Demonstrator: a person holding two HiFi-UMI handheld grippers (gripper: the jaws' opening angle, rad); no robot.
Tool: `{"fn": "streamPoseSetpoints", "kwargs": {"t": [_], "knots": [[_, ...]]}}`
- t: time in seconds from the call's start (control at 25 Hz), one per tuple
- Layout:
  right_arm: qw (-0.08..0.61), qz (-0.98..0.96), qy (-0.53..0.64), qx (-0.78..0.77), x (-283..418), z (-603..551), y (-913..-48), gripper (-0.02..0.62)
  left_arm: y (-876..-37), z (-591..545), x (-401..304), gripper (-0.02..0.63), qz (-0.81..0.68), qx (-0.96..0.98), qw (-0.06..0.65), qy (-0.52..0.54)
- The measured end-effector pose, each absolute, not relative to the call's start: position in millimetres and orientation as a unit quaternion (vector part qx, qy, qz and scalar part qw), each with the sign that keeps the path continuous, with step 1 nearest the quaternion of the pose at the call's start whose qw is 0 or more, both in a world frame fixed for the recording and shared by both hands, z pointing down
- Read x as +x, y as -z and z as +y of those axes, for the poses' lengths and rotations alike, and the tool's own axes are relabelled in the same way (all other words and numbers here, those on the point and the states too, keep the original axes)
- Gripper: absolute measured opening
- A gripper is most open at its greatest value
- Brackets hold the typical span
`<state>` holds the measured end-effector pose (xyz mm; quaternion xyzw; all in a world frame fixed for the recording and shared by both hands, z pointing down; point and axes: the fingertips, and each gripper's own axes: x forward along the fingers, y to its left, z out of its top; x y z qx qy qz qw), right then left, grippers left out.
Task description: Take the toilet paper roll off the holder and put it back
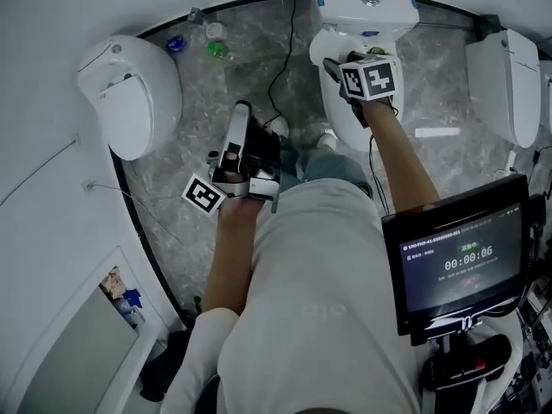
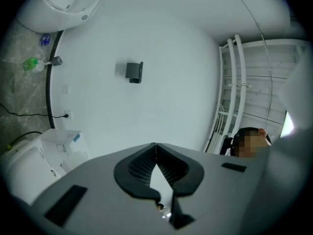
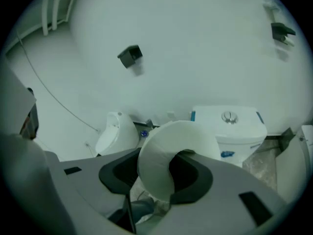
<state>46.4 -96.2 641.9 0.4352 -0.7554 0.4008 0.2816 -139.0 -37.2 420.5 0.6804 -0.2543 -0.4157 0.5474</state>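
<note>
My right gripper (image 3: 159,169) is shut on the white toilet paper roll (image 3: 164,151), which stands squeezed between the dark pads and curves over them. A small black holder (image 3: 130,56) sits on the white wall well above and left of the roll, apart from it. In the head view the right gripper (image 1: 338,69) reaches out over the toilet; the roll itself is hard to make out there. My left gripper (image 2: 156,147) is shut with nothing in it, and the same holder (image 2: 134,72) shows far ahead. In the head view the left gripper (image 1: 241,121) hangs near my left knee.
A white toilet (image 1: 364,5) stands straight ahead, a urinal (image 1: 129,93) to the left and another (image 1: 509,84) to the right. A black cable (image 1: 290,50) and small bottles (image 1: 218,50) lie on the grey floor. A monitor (image 1: 461,261) stands at my right. A second black wall fitting (image 3: 282,32) is at far right.
</note>
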Motion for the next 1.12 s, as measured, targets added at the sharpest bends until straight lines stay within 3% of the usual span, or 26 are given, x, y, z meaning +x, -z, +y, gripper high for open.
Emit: {"fn": "streamPoseSetpoints", "kwargs": {"t": [0.24,0.56,0.76,1.12], "knots": [[0.169,-0.812,-0.356,0.431,3.6,-169.3,-460.4,0.181,-339.3,-100.6,-153.5,0.005,-0.19,0.704,0.521,0.443],[-0.065,-0.874,-0.309,0.368,12.2,-152.5,-293.8,0.181,-289.8,-122.3,-122.3,0.005,-0.12,0.748,0.487,0.436],[-0.183,-0.881,-0.282,0.334,41.7,-127.2,-233.5,0.181,-281.4,-133.6,-91.1,0.006,-0.081,0.752,0.494,0.428],[-0.348,-0.85,-0.245,0.311,106.2,-99.8,-198.2,0.181,-260.8,-148.8,-34.4,0.006,-0.005,0.77,0.499,0.398]]}}
